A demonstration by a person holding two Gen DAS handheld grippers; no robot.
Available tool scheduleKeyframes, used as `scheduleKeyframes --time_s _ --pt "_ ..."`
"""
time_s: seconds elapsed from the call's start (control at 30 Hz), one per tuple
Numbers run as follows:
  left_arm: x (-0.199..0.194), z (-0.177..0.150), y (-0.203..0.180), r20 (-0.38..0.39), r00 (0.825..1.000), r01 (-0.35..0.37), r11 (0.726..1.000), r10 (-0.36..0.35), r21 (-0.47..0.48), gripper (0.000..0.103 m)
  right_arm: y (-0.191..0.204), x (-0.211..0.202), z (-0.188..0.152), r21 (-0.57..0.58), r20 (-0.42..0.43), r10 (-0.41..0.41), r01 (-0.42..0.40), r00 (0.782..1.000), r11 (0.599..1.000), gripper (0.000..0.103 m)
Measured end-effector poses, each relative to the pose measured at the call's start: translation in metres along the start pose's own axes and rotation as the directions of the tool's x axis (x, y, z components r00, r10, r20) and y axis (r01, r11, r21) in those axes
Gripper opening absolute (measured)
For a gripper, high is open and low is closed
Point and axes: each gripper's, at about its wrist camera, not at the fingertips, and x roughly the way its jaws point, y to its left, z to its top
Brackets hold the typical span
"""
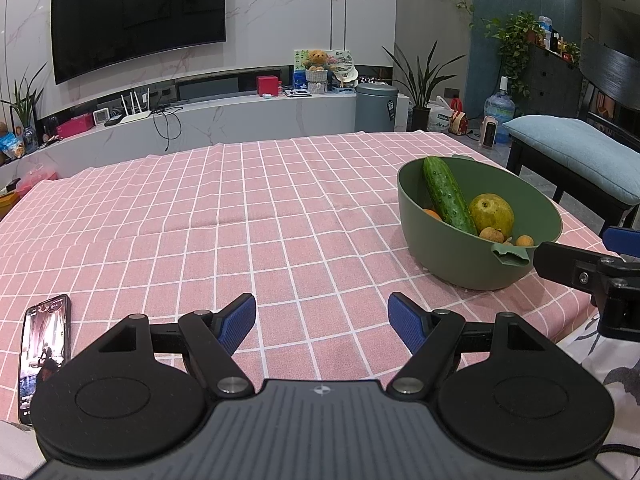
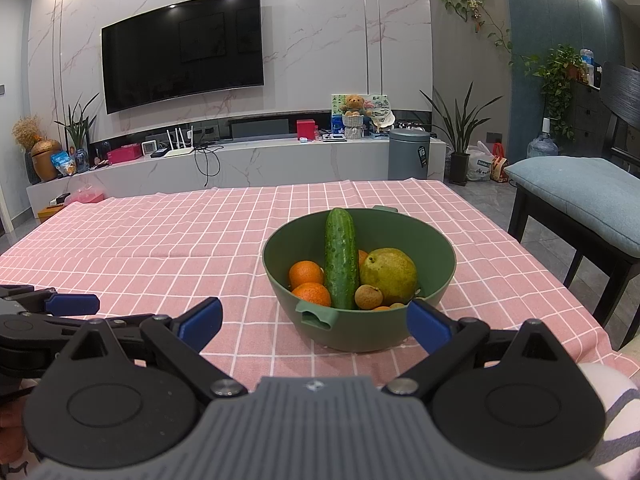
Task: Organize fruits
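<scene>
Left wrist: fingers [image 1: 240,316] of the left gripper [image 1: 322,320] spread apart, empty, over bare pink-checked desk [image 1: 200,220]. Green bowl [image 1: 472,268] right of it holds cucumber [image 1: 448,196] and pear [image 1: 491,216].

Right wrist: right gripper [image 2: 316,320] fingers apart, empty, just short of the bowl; oranges [image 2: 306,274] inside. No fruit loose; sorting looks either finished or unstarted.

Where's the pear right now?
In the green bowl, right side in the right wrist view: the pear sits beside the upright-leaning cucumber, a small brown fruit at its front.
</scene>
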Motion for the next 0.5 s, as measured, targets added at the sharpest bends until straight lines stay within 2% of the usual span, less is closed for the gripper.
scheduleKeyframes --time_s 0.5 --pt "-0.0002 -0.0007 -0.0003 0.0 1.0 -0.001 1.0 0.001 -0.005 0.088 -0.0011 0.0003 -0.0012 -0.005 -0.004 -0.001 0.001 1.0 1.0 0.095"
